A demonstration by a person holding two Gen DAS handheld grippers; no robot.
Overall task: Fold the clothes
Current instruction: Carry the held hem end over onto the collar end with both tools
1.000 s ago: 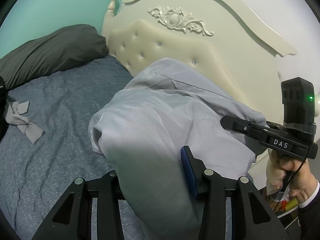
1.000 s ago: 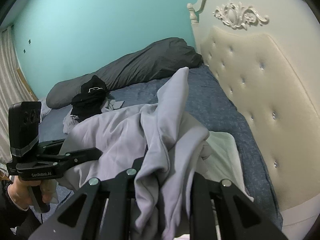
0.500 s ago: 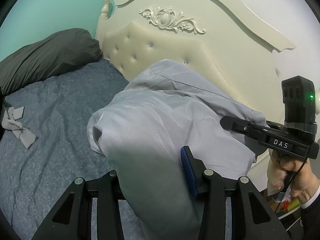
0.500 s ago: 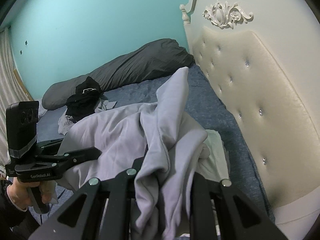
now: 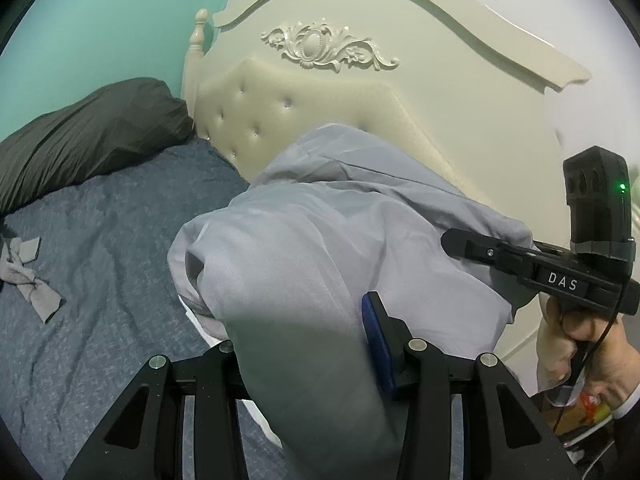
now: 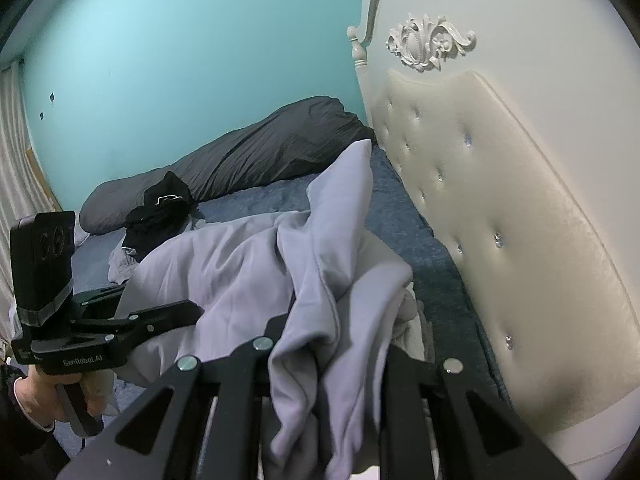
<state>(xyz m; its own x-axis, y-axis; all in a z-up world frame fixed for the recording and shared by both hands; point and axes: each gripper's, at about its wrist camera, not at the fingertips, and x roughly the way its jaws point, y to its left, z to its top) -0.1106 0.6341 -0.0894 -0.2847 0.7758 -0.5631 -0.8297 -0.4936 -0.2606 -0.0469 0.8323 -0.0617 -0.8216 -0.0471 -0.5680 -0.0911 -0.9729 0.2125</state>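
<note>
Both black two-finger grippers clamp the same pale lavender-grey garment [image 5: 320, 240]: the left gripper [image 5: 308, 344] pinches a thick fold against its blue pad, the right gripper [image 6: 332, 344] a bunched edge. Held between them, the cloth hangs above the blue-grey bedspread [image 5: 100, 248], beside the cream tufted headboard [image 6: 500, 220].

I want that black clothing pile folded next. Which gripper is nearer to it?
Left. The left gripper holds the grey garment on the side just below the black clothing pile; the right gripper is across the garment, by the headboard.
</note>
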